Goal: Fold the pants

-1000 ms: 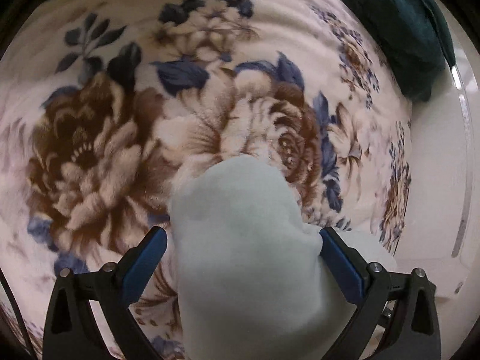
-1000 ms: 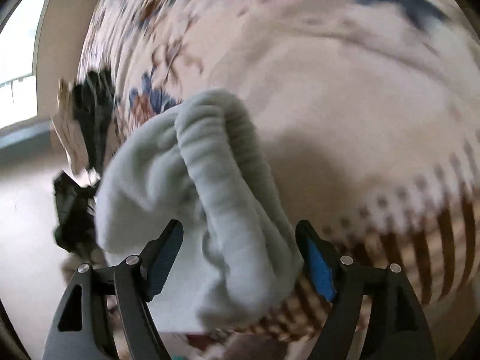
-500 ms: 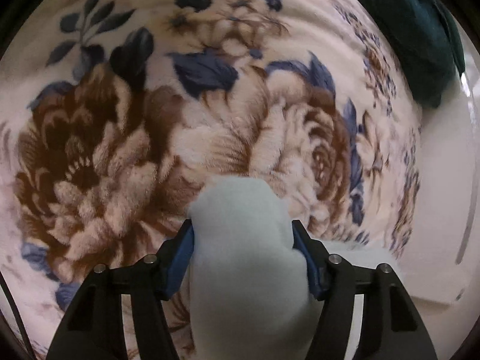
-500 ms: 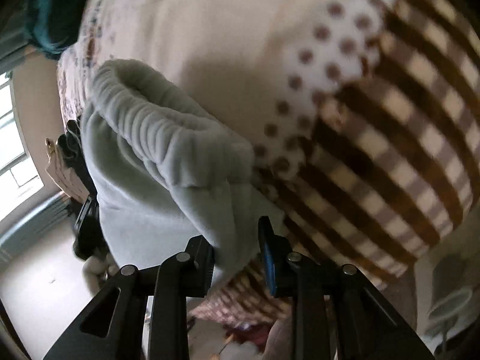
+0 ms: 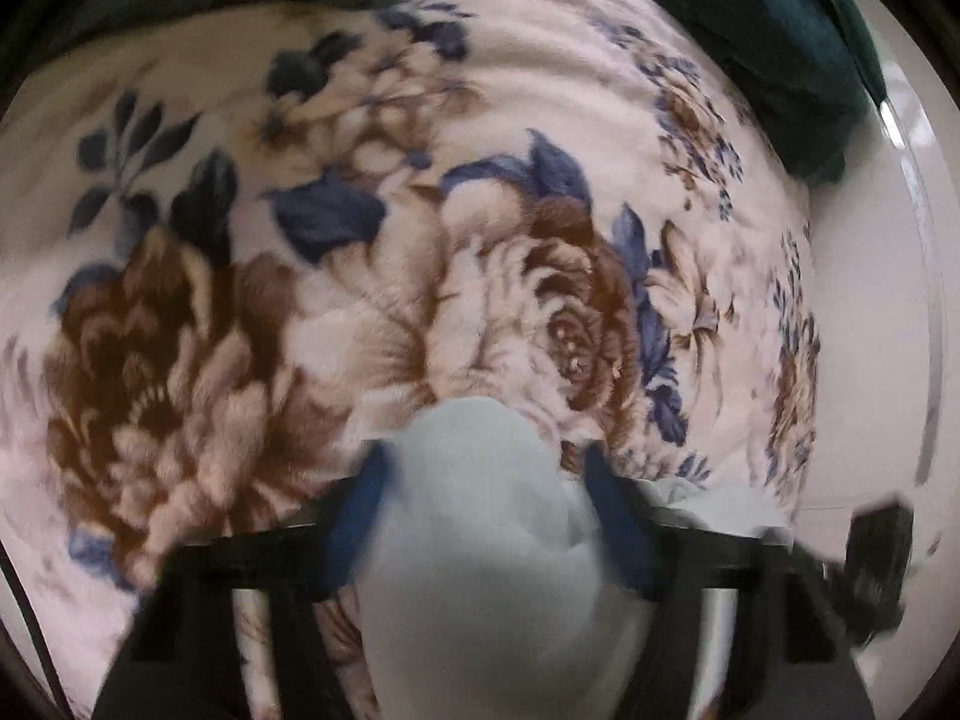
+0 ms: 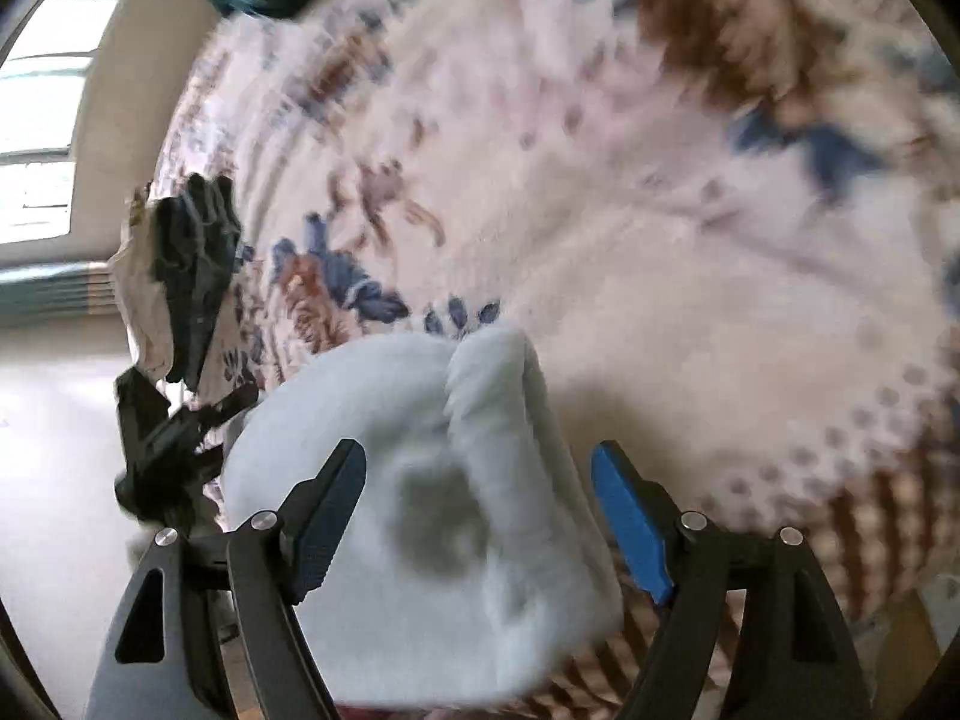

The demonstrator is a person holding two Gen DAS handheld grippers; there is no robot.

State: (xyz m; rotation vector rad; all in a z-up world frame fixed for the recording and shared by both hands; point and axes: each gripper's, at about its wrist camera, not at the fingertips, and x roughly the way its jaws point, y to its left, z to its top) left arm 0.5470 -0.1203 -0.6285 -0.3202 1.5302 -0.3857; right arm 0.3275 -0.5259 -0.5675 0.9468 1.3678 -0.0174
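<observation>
The pale blue fleece pants [image 5: 480,546] lie bunched on a floral blanket [image 5: 300,276]. In the left wrist view my left gripper [image 5: 489,468] has its blue pads against both sides of a fold of the pants; the frame is blurred. In the right wrist view the pants [image 6: 420,510] lie between the fingers of my right gripper [image 6: 480,480], which is open with gaps on both sides of the ribbed cuff. The other gripper [image 6: 162,444] shows at the left beside the pants.
A dark teal cloth [image 5: 780,36] lies at the blanket's far right corner. The bed edge and a pale floor [image 5: 870,330] are to the right. A dark garment [image 6: 192,258] hangs at the bed's edge near a window [image 6: 42,120].
My right gripper was shut on the pants half a second ago and has opened. My left gripper closed on the fold earlier and has moved; both views shifted over the blanket.
</observation>
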